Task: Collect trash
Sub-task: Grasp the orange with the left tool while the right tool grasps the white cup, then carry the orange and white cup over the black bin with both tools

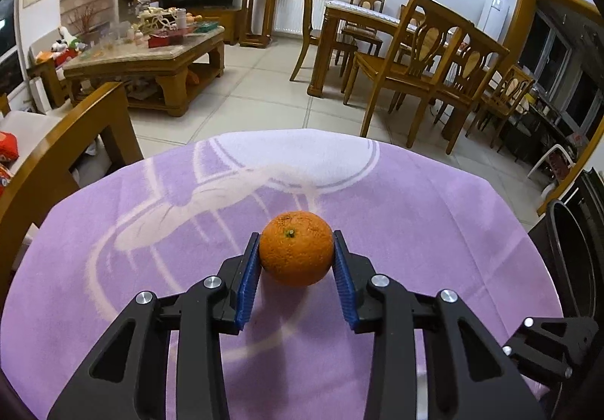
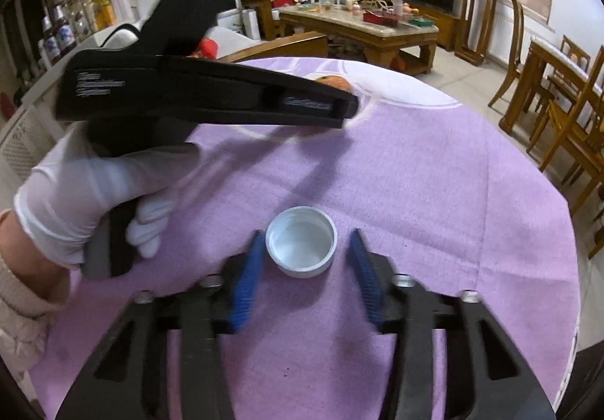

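Note:
An orange (image 1: 294, 254) rests on the purple tablecloth (image 1: 415, 212), and my left gripper (image 1: 295, 235) is shut on it, both blue pads pressing its sides. In the right wrist view a white bottle cap (image 2: 301, 241) lies open side up on the cloth. My right gripper (image 2: 306, 234) is open around it, with a small gap showing between each blue pad and the cap's rim. The left gripper's black body (image 2: 211, 95) crosses the upper left of that view, held by a white-gloved hand (image 2: 87, 193), and hides most of the orange (image 2: 334, 82).
A dark round container (image 1: 566, 254) stands just past the table's right edge. A wooden armrest (image 1: 64, 140) is close on the left. Beyond the table are dining chairs (image 1: 415, 65), a cluttered coffee table (image 1: 151, 53) and tiled floor.

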Demonstrator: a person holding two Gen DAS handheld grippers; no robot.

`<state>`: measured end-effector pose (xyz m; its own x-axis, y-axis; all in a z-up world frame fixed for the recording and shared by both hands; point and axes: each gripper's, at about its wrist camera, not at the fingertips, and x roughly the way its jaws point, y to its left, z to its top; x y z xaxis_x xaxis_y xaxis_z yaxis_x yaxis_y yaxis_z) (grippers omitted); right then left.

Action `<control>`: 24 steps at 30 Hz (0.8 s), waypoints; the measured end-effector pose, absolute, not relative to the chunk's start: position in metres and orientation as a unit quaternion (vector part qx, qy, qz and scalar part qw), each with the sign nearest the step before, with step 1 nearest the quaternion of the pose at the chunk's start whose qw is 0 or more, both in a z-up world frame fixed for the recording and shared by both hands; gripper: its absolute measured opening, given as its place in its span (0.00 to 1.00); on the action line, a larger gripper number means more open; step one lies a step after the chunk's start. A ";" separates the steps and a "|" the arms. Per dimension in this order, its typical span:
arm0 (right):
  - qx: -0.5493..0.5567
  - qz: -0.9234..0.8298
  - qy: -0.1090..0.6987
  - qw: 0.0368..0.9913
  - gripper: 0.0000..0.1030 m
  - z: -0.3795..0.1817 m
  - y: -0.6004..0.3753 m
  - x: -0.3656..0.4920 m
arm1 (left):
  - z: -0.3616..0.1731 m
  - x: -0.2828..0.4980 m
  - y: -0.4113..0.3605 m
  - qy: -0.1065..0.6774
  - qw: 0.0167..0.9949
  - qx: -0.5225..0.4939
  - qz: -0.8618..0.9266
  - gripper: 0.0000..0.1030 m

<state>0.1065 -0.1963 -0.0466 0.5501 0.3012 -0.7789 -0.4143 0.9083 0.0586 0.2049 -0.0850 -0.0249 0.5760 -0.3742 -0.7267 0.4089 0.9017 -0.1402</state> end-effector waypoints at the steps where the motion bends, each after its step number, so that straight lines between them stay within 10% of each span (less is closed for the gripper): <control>1: -0.065 0.204 0.428 0.878 0.36 -0.047 -0.196 0.106 | -0.022 0.201 -0.083 0.401 0.889 0.019 -0.220 0.35; 24: 0.173 0.150 0.306 0.924 0.35 0.010 -0.415 -0.027 | 0.056 0.050 -0.172 0.272 0.905 0.082 -0.318 0.36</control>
<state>-0.0270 -0.4152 0.0095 0.7681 0.3828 -0.5134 -0.1710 0.8952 0.4116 0.0501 -0.1722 0.0564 0.6503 -0.5302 -0.5440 0.6190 0.7850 -0.0251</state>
